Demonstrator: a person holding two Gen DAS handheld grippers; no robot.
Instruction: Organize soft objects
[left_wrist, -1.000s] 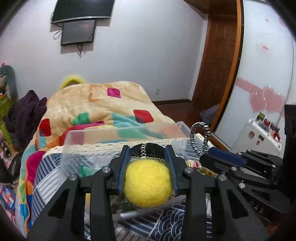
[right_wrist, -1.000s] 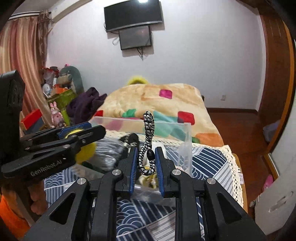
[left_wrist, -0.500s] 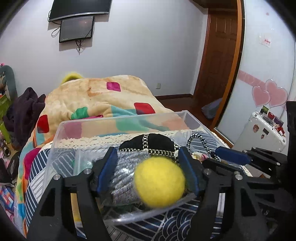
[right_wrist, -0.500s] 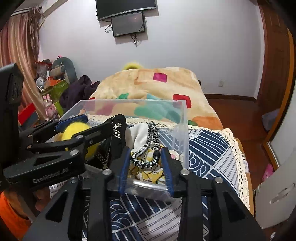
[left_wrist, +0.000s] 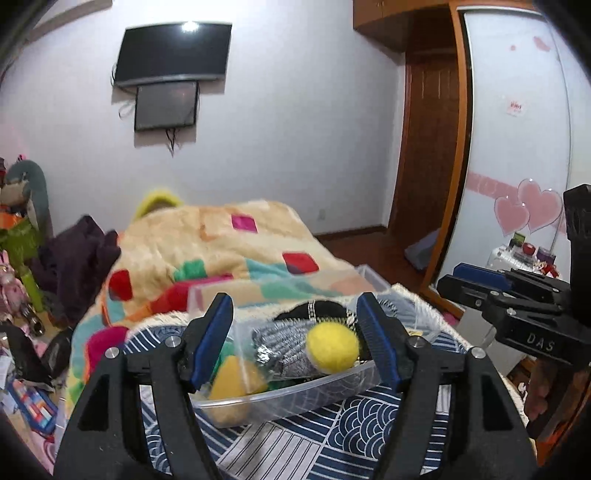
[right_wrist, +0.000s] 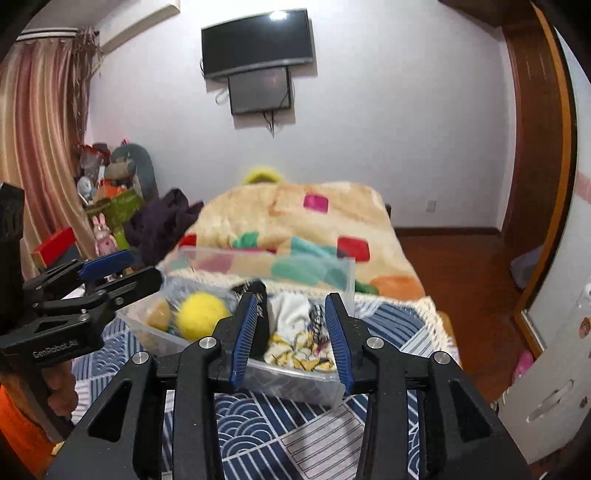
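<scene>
A clear plastic bin (left_wrist: 295, 397) stands on a blue patterned cloth and shows in the right wrist view too (right_wrist: 295, 384). A yellow felt ball (left_wrist: 333, 350) lies in it on grey and black soft items; it also shows in the right wrist view (right_wrist: 201, 315). A black-and-white braided cord (right_wrist: 317, 325) lies in the bin's right end on a yellow-print cloth (right_wrist: 295, 349). My left gripper (left_wrist: 295, 341) is open and empty above the bin. My right gripper (right_wrist: 293, 332) is open and empty above the bin's right end.
A bed with a patchwork blanket (left_wrist: 221, 251) lies behind the bin. Toys and clutter (right_wrist: 110, 199) stand at the left. A wardrobe with pink hearts (left_wrist: 528, 214) and a wooden door (left_wrist: 424, 155) are at the right. The table's lace edge (right_wrist: 439, 317) is near.
Both grippers have opened and pulled back upward. The yellow ball dropped from the left gripper into the bin. The braided cord dropped from the right gripper into the bin.
</scene>
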